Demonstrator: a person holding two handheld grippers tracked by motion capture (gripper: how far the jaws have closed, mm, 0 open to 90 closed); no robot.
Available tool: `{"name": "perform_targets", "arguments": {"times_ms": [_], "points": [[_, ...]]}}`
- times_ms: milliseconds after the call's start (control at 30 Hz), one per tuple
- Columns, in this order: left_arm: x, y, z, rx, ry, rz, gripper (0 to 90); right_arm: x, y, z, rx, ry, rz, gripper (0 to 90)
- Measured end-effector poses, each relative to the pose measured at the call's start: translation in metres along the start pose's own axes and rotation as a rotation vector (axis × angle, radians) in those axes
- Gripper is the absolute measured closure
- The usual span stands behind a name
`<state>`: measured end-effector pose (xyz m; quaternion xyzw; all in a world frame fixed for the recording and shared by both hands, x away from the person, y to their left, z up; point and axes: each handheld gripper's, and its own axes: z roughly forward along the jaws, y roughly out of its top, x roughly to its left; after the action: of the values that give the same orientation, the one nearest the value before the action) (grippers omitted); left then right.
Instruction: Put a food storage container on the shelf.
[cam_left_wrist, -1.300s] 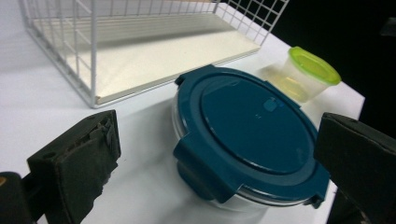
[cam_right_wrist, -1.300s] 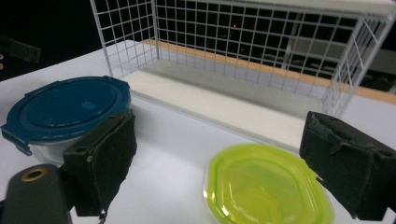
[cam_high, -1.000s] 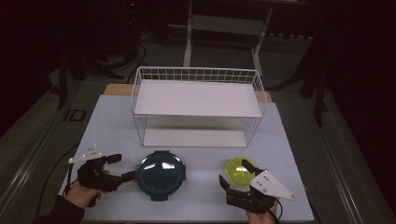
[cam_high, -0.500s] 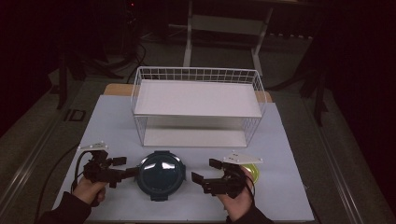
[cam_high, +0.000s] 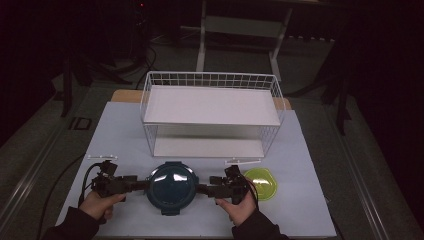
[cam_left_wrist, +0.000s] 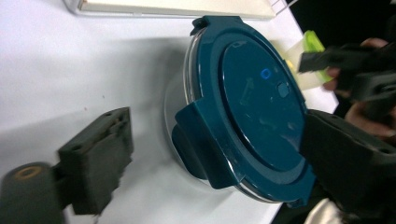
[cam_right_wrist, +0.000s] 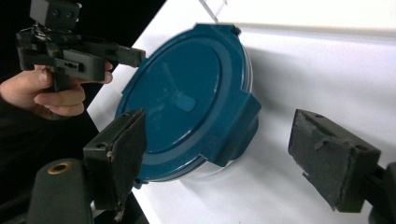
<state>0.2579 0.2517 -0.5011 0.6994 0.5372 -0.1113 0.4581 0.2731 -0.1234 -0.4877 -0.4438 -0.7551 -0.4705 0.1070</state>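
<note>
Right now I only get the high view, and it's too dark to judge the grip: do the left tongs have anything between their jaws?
Observer: Yes. In the left gripper view the left tongs straddle a side latch of the teal lid. The jaws have just been closing but are not clamped on it.
Operator: And the right tongs?
Observer: Much the same. The right tongs have the opposite latch between open jaws that have just been closing.
Operator: What's under the lid?
Observer: A clear container, resting on the white table.
</note>
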Motion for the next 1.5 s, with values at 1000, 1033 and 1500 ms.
{"name": "perform_targets", "arguments": {"times_ms": [1000,1033,1500], "points": [[0.024,-0.004,0.015,0.086,-0.156,-0.22,52.3,-0.021,-0.007,0.031,0.095,0.084,0.31,48.5],[0.024,-0.004,0.016,0.088,-0.159,-0.224,52.5,-0.022,-0.007,0.031,0.104,0.096,0.349,49.3],[0.015,-0.007,0.014,0.052,-0.141,-0.204,53.8,-0.021,-0.011,0.028,0.11,0.129,0.399,53.8]]}}
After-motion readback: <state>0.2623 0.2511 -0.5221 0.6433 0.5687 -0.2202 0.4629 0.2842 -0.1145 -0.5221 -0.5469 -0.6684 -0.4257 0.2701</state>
